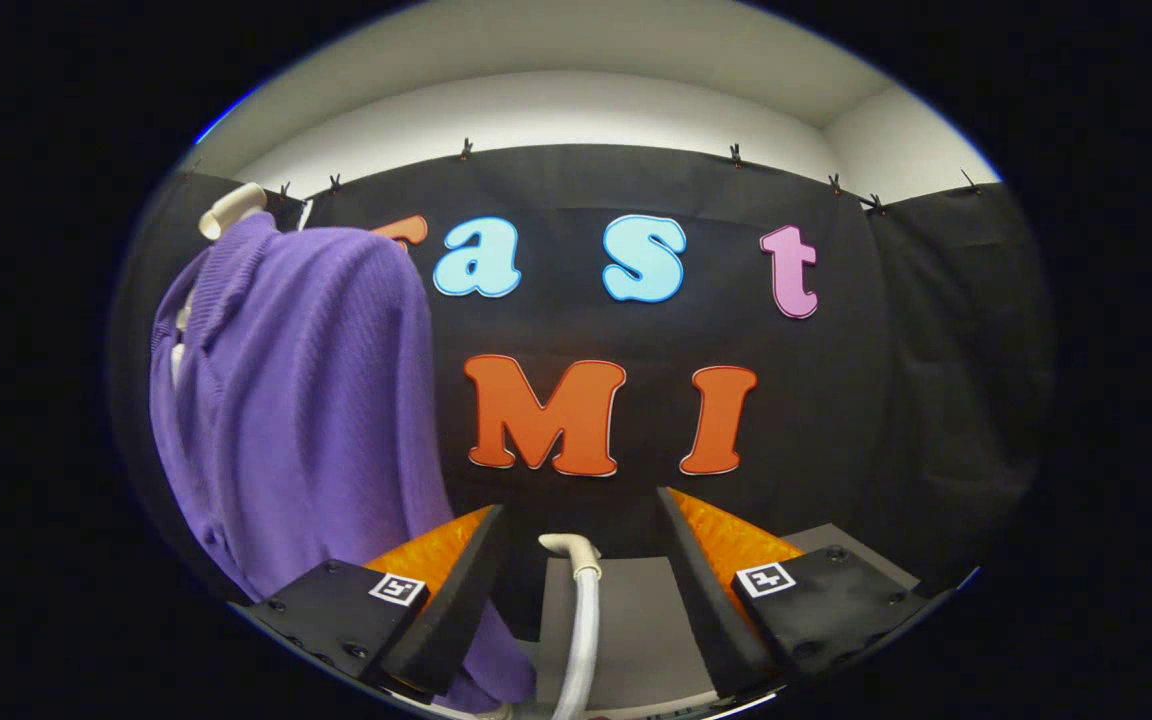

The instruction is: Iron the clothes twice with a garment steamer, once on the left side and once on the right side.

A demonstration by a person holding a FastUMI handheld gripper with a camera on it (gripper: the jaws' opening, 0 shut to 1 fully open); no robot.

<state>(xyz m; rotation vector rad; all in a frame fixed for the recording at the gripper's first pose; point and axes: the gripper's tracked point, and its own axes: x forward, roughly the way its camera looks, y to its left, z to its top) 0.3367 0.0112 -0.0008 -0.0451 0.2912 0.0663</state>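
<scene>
A purple knit garment [296, 400] hangs from a pale hanger [228, 210] to the left, beyond my left finger; its hem drops behind that finger. My gripper [581, 510] is open, its fingers spread wide. The garment steamer's white hose [581, 620] rises between the fingers and ends in a curved tip [566, 545]. Neither finger touches it. The steamer's head and body are hidden below the fingers.
A grey tabletop [646, 620] lies low between and behind the fingers. The black cloth wall [886, 400] stands straight ahead, clipped along its top under a white ceiling [576, 110].
</scene>
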